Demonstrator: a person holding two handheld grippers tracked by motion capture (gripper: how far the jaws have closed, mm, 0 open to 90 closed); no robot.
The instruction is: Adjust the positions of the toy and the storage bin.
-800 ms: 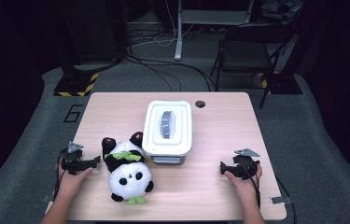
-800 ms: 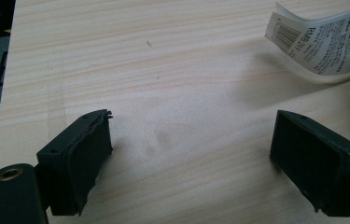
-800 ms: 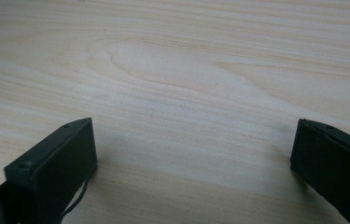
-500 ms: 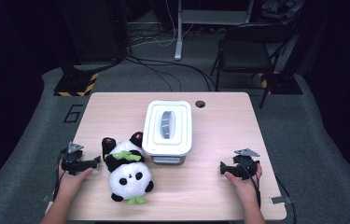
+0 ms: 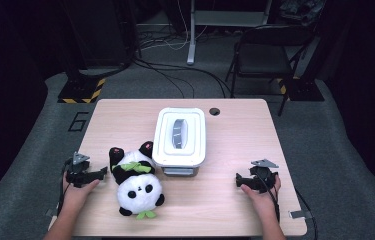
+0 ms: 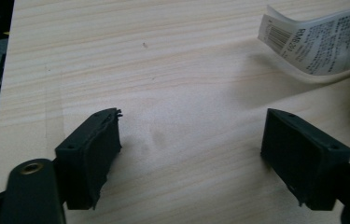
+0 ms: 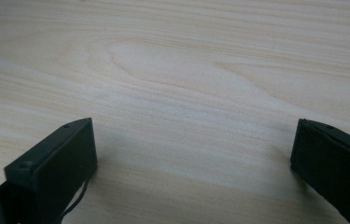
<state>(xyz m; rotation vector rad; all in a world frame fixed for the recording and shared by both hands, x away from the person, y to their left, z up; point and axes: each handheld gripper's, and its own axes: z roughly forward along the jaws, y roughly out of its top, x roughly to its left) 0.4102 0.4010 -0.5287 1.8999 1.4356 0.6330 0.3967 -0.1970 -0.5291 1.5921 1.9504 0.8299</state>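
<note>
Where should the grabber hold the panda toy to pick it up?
Probably around the soft middle of the panda toy, near its green scarf. It lies flat with its head toward the person, and the open left gripper sits right beside it, so coming in from that side looks easiest.

folding chair (image 5: 270, 50) behind table | hazard-striped base (image 5: 82, 90) on floor

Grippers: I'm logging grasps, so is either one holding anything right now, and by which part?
Nothing is held. The left gripper and the right gripper both stand open over bare table; the panda lies untouched beside the left one.
</note>
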